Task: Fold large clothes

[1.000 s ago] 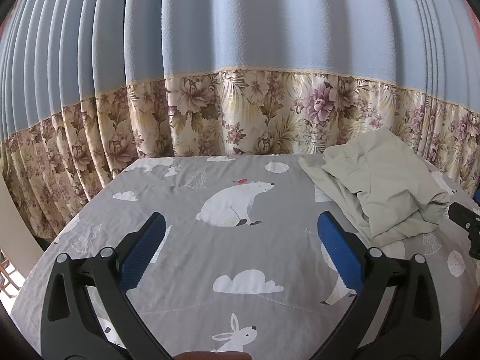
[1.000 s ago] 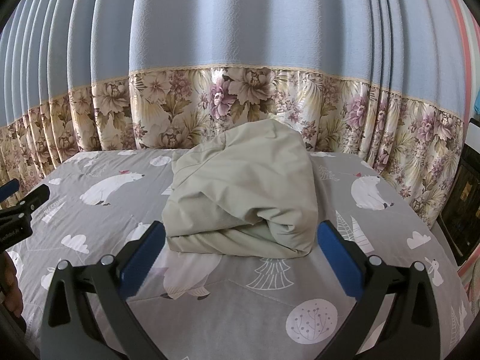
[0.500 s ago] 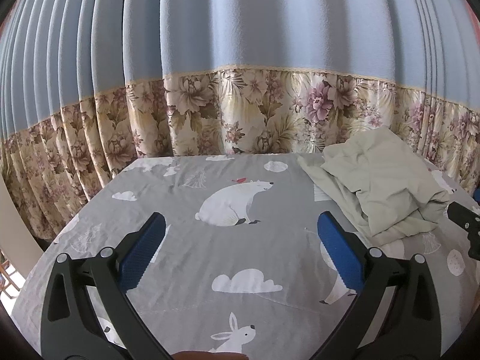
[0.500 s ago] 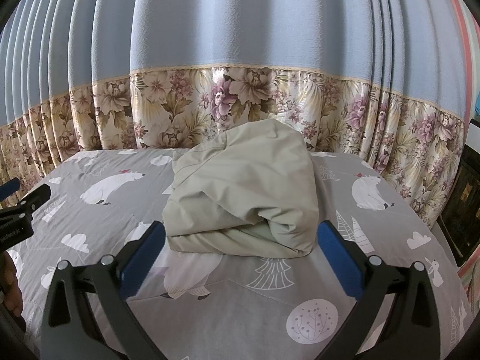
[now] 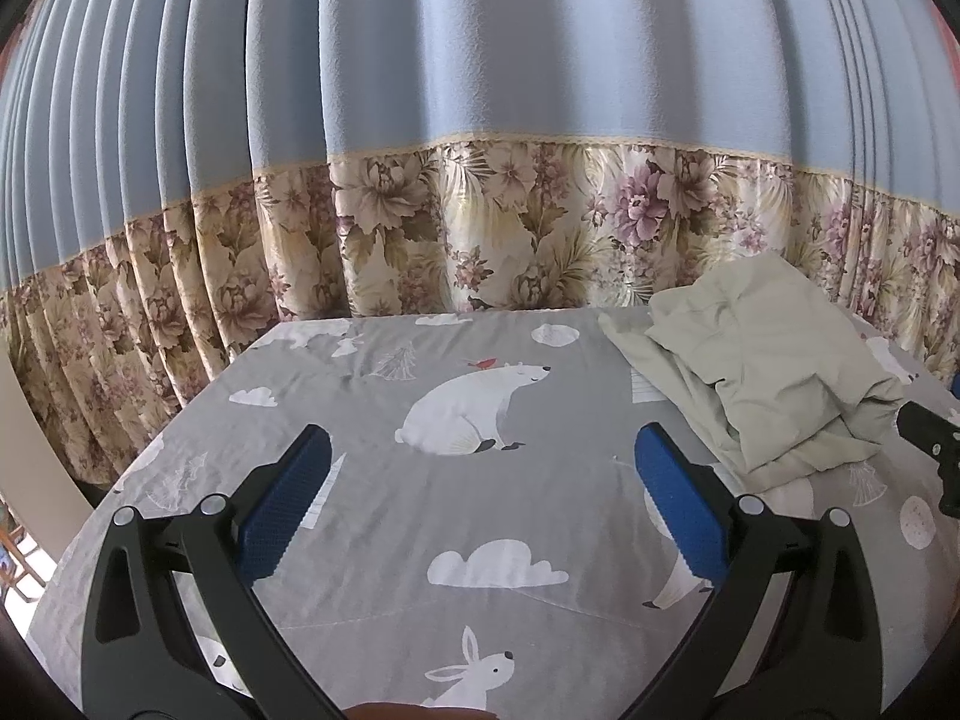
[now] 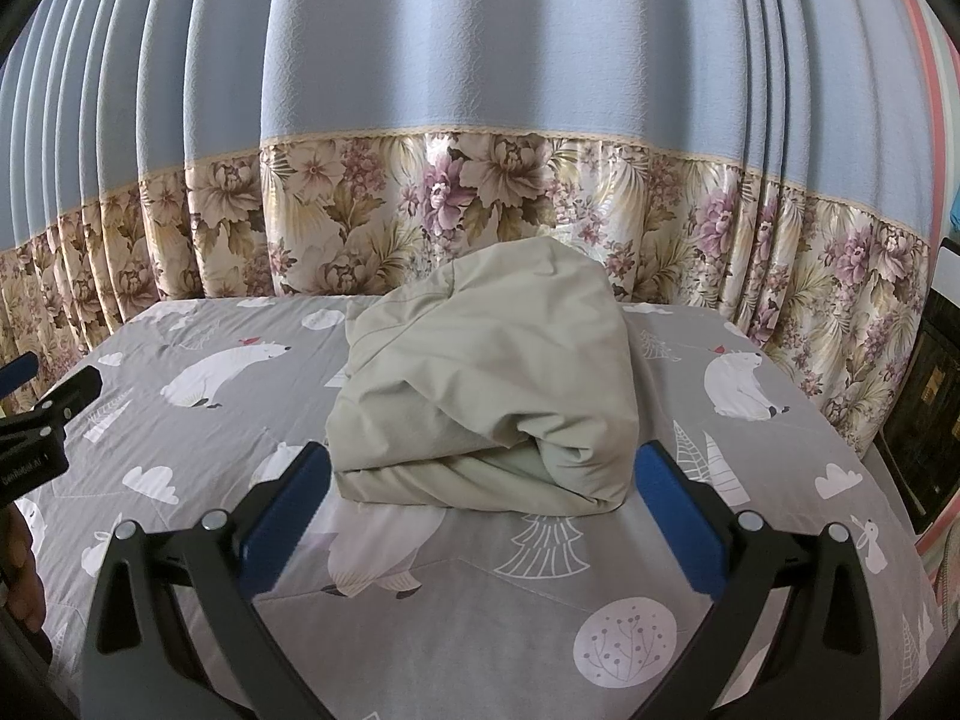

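A pale green garment (image 6: 498, 384) lies in a crumpled heap on the grey animal-print bed sheet (image 6: 480, 612). My right gripper (image 6: 483, 480) stands open just in front of the heap's near edge, nothing between its blue pads. In the left wrist view the same garment (image 5: 762, 372) lies at the far right, and my left gripper (image 5: 483, 480) hovers open over bare sheet (image 5: 372, 432) to its left. The right gripper's black tip (image 5: 927, 429) shows at the right edge there. The left gripper (image 6: 42, 414) appears at the left edge of the right wrist view.
A blue curtain with a floral lower band (image 6: 480, 204) hangs along the far side of the bed. The bed's left edge (image 5: 150, 450) drops off beside the curtain. Dark furniture (image 6: 924, 408) stands at the right of the bed. A hand (image 6: 21, 576) shows at lower left.
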